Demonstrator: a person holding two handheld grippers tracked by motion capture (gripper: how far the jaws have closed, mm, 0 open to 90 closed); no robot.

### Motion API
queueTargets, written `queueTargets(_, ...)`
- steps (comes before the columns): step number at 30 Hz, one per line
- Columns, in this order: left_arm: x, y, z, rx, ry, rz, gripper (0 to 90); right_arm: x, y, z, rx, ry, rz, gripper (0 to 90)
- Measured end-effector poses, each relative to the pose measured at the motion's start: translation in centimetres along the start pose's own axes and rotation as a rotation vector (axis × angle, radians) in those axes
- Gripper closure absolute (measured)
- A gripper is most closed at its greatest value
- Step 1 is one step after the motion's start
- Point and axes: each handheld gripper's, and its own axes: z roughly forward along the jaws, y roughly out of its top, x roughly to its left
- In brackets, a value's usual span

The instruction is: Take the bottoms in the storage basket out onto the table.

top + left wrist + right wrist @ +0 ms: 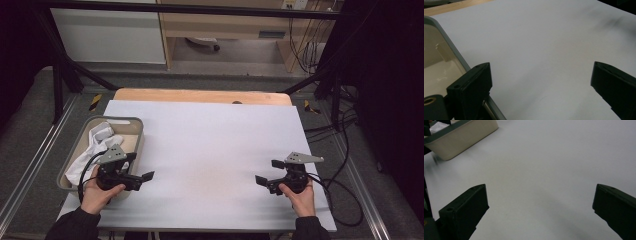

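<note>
My left gripper (141, 166) hovers at the near left of the white table sheet (210, 145), just beside the bin's right wall. In the left gripper view its jaws (541, 67) stand wide apart with nothing between them. My right gripper (268, 171) is held at the near right, pointing left across the sheet. The right gripper view shows its jaws (540, 186) spread wide as well, over bare sheet. A beige bin with a grey rim (80, 145) sits at the table's left edge and holds white cloth items (97, 140).
The bin's rim (449, 45) runs close past my left gripper's left jaw. In the right gripper view the bin (461, 137) stands far off at the upper left. A wooden table edge (200, 95) borders the sheet at the back. Cables (345, 165) lie off to the right.
</note>
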Motion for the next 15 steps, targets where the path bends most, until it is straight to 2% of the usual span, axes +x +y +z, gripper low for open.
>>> queueTargets(15,0.12,0.06,-0.21,-0.003,-0.001,-0.002,3.4,-0.17,-0.20,-0.17,0.013,-0.002,0.005,0.6)
